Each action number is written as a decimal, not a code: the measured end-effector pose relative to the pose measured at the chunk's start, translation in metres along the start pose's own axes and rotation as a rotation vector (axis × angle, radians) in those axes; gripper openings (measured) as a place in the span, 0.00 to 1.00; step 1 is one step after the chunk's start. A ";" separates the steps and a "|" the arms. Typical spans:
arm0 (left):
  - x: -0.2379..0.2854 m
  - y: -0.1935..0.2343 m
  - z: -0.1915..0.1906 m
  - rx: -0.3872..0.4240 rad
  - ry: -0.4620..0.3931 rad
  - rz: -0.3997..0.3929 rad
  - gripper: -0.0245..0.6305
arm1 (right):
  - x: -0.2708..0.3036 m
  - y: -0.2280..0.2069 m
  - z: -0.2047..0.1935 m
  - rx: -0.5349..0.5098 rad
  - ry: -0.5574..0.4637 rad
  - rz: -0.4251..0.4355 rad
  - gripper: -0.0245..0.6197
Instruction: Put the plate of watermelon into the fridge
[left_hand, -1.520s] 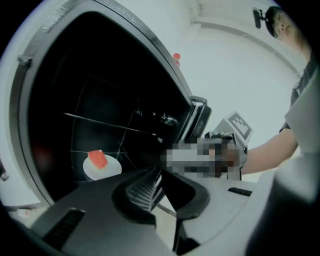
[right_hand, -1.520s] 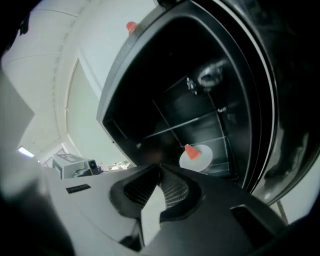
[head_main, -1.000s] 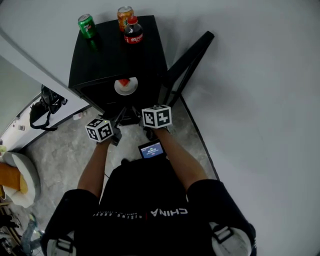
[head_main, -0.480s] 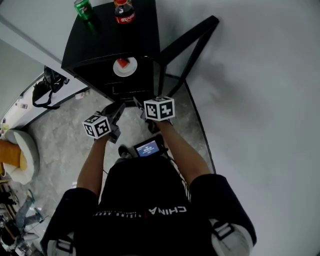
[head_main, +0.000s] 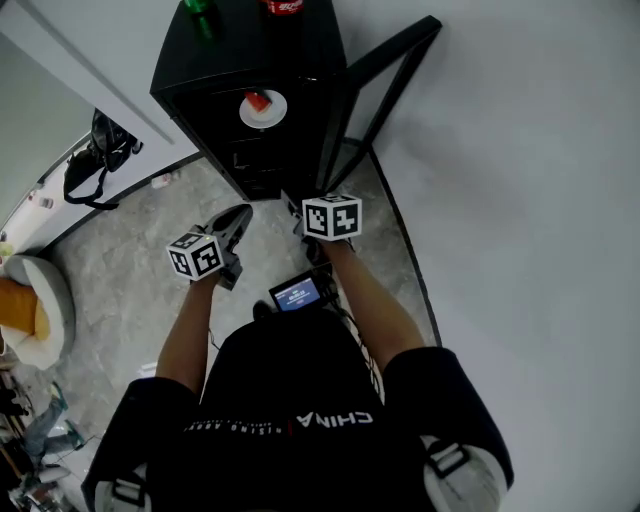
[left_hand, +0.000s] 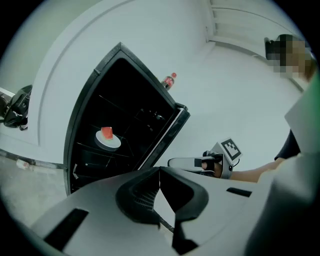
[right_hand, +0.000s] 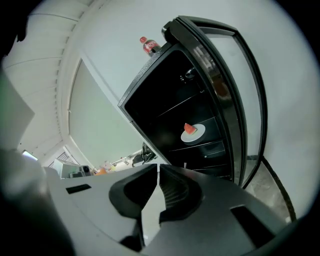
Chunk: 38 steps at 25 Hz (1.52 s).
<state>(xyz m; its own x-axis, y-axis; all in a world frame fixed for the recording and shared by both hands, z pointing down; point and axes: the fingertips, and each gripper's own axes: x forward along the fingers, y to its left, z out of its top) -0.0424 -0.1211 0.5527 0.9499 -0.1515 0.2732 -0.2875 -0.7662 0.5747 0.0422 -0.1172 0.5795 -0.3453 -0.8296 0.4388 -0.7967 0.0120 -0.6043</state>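
A white plate (head_main: 263, 108) with a red watermelon slice (head_main: 258, 100) rests on a shelf inside the open black fridge (head_main: 250, 60). The plate (left_hand: 108, 140) also shows in the left gripper view, and the plate (right_hand: 193, 133) in the right gripper view, in both well beyond the jaws. My left gripper (head_main: 238, 214) hovers over the floor in front of the fridge, shut with nothing in it. My right gripper (head_main: 296, 208) is beside it, close to the fridge's lower front, also shut and holding nothing. The left gripper view catches the right gripper (left_hand: 172, 162) too.
The glass fridge door (head_main: 385, 75) stands open to the right, near the white wall. A cola bottle (head_main: 283, 6) and a green can (head_main: 203, 14) stand on the fridge top. A black bag (head_main: 95, 150) lies on the floor at left, a round cushion (head_main: 30, 320) farther left.
The fridge has slid up and away in the head view as the person backed off. Both grippers now sit farther from the shelf. The plate stays on its shelf.
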 end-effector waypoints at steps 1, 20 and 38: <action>-0.012 -0.002 -0.004 0.006 0.002 -0.007 0.06 | -0.002 0.009 -0.008 -0.001 -0.004 -0.012 0.08; -0.107 -0.027 -0.099 0.091 0.134 -0.047 0.06 | -0.057 0.078 -0.130 -0.003 -0.011 -0.191 0.07; -0.046 -0.076 -0.079 0.123 0.096 0.015 0.06 | -0.073 0.046 -0.078 -0.183 0.043 -0.143 0.06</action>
<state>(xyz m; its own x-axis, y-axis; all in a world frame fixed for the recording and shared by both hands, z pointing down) -0.0745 -0.0068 0.5575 0.9278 -0.1079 0.3572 -0.2792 -0.8358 0.4728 -0.0082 -0.0124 0.5714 -0.2405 -0.8057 0.5413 -0.9140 0.0004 -0.4056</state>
